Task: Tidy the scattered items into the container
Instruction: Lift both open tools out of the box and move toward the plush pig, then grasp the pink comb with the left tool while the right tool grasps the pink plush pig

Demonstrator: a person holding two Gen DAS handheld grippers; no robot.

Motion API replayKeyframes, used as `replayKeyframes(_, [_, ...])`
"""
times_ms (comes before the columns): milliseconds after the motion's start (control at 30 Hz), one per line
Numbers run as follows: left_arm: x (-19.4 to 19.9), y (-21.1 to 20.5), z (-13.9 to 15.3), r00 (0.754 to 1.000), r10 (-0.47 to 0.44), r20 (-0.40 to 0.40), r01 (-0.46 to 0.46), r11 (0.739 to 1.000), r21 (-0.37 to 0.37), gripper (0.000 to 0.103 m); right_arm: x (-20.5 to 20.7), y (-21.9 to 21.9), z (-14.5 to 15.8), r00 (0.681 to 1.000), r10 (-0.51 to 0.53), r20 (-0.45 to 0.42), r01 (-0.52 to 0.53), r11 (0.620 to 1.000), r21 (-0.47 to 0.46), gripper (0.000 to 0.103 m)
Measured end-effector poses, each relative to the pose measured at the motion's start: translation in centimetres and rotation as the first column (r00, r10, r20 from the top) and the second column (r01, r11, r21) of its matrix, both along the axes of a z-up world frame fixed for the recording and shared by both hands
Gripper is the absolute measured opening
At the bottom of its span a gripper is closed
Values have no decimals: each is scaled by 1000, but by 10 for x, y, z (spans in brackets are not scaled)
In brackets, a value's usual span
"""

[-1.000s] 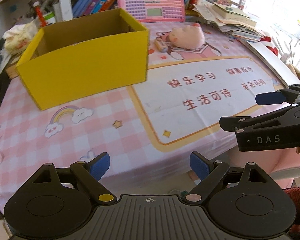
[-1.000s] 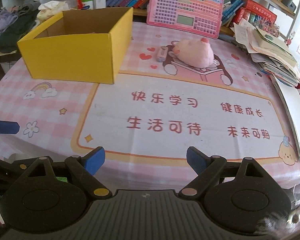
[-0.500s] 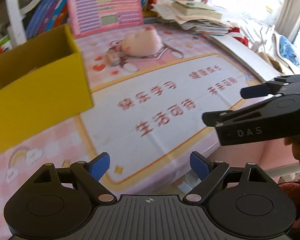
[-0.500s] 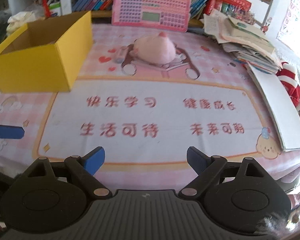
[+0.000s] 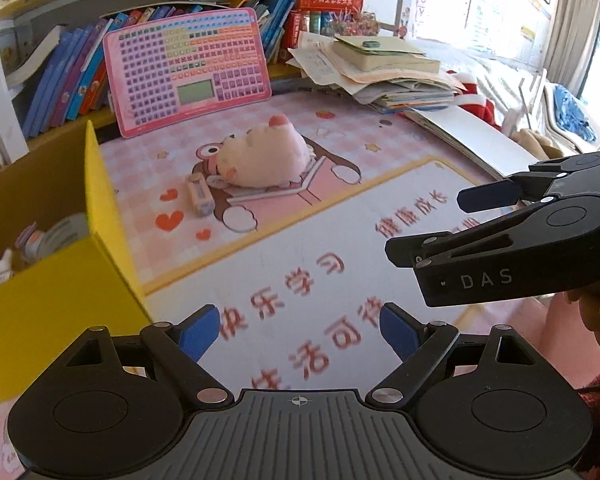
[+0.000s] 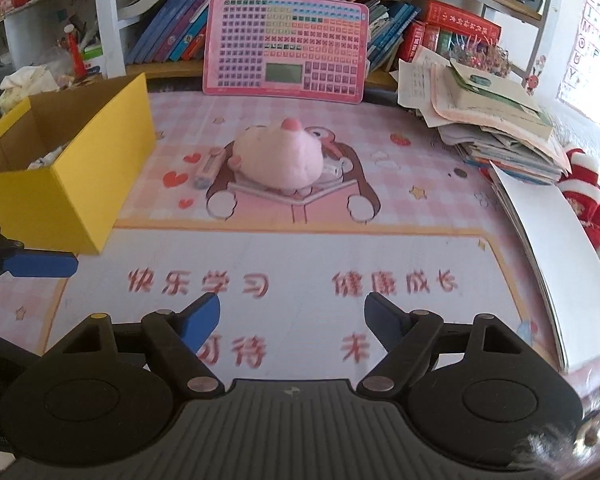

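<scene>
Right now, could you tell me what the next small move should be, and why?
Probably ease the right gripper forward toward the pink plush toy: its jaws, just narrowed, are empty, and the toy lies on the mat outside the yellow box.

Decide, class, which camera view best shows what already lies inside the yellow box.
The left wrist view: it looks over the yellow box wall at several small blurred items inside. The right wrist view shows only a sliver of the contents behind the box's near wall.
</scene>
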State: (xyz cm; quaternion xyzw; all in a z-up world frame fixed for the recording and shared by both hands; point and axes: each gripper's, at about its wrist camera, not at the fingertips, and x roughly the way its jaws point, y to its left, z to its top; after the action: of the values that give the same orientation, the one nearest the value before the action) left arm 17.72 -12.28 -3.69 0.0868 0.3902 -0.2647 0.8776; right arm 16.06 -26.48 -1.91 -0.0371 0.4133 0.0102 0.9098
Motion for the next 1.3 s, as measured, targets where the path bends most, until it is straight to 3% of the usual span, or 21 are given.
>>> replayKeyframes(533, [73,-37,-6,987,162,10,-162,985,59,89,90,-25,-11,993,115,2,-115,993,39,80])
replayKeyframes(1133, [135,-51,-24,955,296,17,-295,942,161,88,180,-25,-34,969,246,13,-246,968,54,81])
replayKeyframes(1300, [151,-49,-32,941,339,9,-336,927,165,78,206,-18,-41,966,260,3,-260,965,40,84])
